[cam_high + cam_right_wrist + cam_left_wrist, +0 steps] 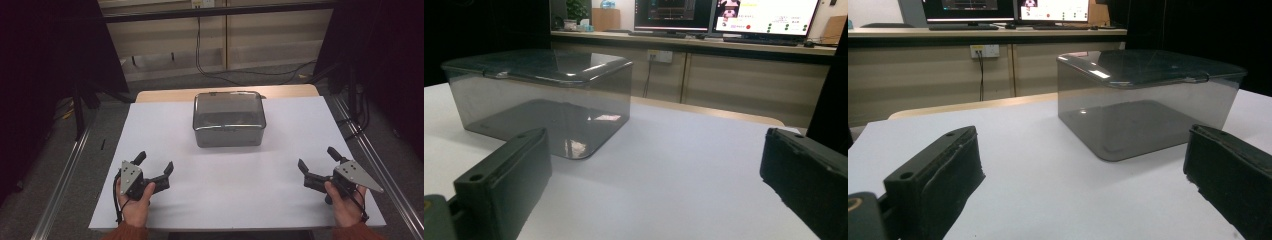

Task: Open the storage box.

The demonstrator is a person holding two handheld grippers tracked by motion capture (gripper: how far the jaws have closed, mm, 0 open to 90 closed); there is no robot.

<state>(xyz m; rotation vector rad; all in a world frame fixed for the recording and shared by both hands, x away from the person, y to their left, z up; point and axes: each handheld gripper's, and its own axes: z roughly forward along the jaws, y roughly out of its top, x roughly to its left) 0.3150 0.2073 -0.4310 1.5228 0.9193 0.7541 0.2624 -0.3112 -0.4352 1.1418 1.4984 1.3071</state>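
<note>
High view, box: A see-through grey plastic box with a lid (pixel 228 118) sits in the middle of the white table (pixel 230 190). It is ahead of both sets of jaws and between them, well apart from each.
High view, left hand: The left gripper (pixel 154 164) rests low on the table near the person's edge. Its jaws are spread wide and nothing is in them. A hand (pixel 134 205) holds it from behind.
High view, right hand: The right gripper (pixel 316 160) sits the same way on the other side. Its jaws are wide apart too, with nothing between them.
Left gripper view: The two black jaws stand far apart at the bottom corners. The grey box (pixel 1148 102) is ahead and off toward the right-hand jaw, not touching it. The lid looks closed. Only bare white table lies between the jaws.
Right gripper view: Again the jaws are wide and hold nothing. The box (pixel 541 97) is ahead and off toward the left-hand jaw, close but apart.
Inside the box: Too dark and shiny to tell what is in it.
Step now: I think this is the very start. Both hands wait and the box looks untouched.
Next move: My guess is that the hands must go forward and inward to the box. One could hold its side while the other takes the lid edge. The plastic looks smooth, so it may slip.
</note>
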